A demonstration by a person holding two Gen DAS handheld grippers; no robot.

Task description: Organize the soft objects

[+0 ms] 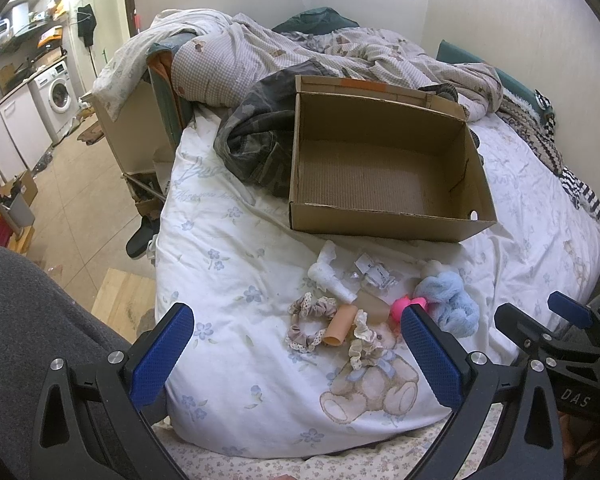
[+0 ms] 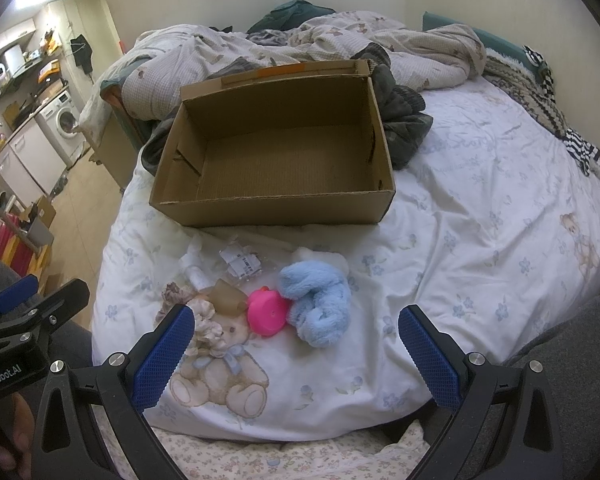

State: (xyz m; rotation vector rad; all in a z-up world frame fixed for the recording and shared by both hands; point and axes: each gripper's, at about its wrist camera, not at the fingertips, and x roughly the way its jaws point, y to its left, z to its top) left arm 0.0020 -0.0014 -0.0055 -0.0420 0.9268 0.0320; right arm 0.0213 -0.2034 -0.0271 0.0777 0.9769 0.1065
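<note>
Right wrist view | both grippers gaped wide, empty | blue plush toy point(image 2: 318, 304) lay before cardboard box point(image 2: 272, 208) | best pinched mid-body, lifted clear of rim

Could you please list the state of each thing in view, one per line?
Cardboard box: open, empty, on the bed.
Blue plush toy: lying on the sheet, outside the box.
Pink rubber toy: on the sheet, touching the plush.
Scrunchies: loose on the sheet.
Left gripper: open, empty.
Right gripper: open, empty.
</note>
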